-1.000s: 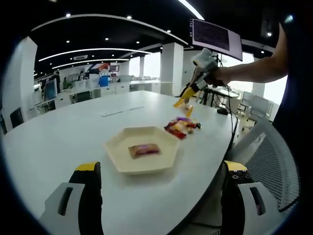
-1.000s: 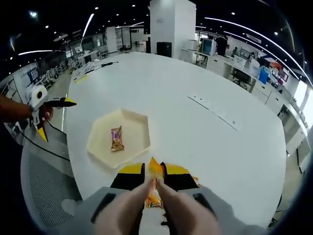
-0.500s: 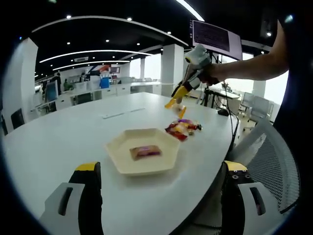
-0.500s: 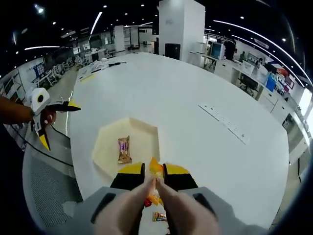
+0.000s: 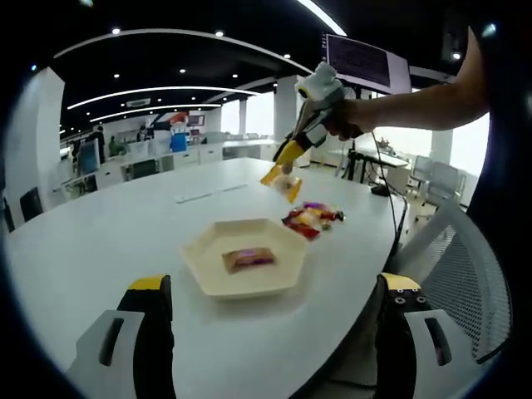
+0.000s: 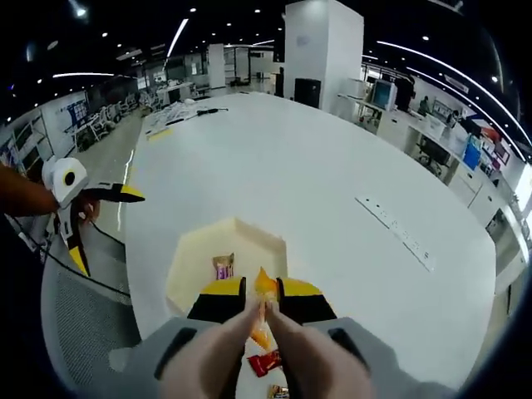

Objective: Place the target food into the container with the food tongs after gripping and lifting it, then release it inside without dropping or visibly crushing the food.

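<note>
A cream hexagonal tray (image 5: pixel 208 253) (image 6: pixel 191 266) sits on the white table with one purple-wrapped candy (image 5: pixel 248 258) (image 6: pixel 223 268) in it. To its right in the left gripper view lies a small pile of wrapped candies (image 5: pixel 312 218); a red one (image 6: pixel 266 363) lies below my right jaws. My right gripper (image 6: pixel 264 291) (image 5: pixel 281 176) is shut on an orange-wrapped candy (image 6: pixel 264 284) (image 5: pixel 288 188), held in the air beside the tray's rim. My left gripper (image 5: pixel 274 283) (image 6: pixel 100 229) stands wide open near the table's edge, holding nothing.
A grey mesh chair (image 5: pixel 465 266) stands close to the table's rounded edge (image 5: pixel 366 283). A power strip (image 6: pixel 403 237) lies on the table beyond the tray. A person's arm (image 5: pixel 416 108) carries the right gripper. Desks and a pillar (image 6: pixel 320 46) stand far behind.
My right gripper has risen and carried the orange candy from above the pile toward the tray. The left gripper has stayed still and open.
</note>
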Available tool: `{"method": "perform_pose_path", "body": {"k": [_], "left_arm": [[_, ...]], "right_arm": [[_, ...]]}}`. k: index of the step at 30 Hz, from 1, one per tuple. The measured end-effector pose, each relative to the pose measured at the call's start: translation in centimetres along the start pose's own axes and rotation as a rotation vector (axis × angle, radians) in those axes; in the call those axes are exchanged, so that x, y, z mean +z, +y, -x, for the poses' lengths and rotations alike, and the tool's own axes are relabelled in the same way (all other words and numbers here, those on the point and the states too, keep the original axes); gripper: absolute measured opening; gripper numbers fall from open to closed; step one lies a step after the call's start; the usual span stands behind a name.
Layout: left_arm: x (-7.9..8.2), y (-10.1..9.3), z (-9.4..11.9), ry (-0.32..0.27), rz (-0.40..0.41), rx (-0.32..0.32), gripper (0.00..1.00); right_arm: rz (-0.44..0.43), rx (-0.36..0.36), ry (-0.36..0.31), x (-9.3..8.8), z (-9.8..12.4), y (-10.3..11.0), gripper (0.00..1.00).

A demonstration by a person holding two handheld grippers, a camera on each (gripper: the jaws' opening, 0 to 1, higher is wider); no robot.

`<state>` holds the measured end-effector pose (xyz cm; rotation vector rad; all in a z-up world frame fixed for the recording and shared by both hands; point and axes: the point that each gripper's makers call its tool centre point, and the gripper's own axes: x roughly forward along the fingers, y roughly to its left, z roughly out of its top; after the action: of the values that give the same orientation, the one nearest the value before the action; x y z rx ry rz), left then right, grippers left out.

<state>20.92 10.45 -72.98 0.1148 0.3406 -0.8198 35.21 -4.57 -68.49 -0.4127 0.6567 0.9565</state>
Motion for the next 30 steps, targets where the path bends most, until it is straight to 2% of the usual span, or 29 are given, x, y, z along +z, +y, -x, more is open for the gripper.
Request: {"method": "perform_pose_path", "body": {"k": [13,24,30], "left_arm": [[0.1,0.0,0.1,-0.005,0.0,0.002,0.99],[0.0,0.0,0.0,-0.001,-0.001,0.003,0.99],[0.0,0.0,0.0,0.0,0.0,0.003,0.99]], "right_arm": [[0.044,0.048,0.003,2.8,-3.2,2.2,0.14],[0.066,0.074,-0.004,4.4,-4.1,3.3,0.14],[0.064,0.084,-0.004,4.7,-4.3,3.5,0.15]]}}
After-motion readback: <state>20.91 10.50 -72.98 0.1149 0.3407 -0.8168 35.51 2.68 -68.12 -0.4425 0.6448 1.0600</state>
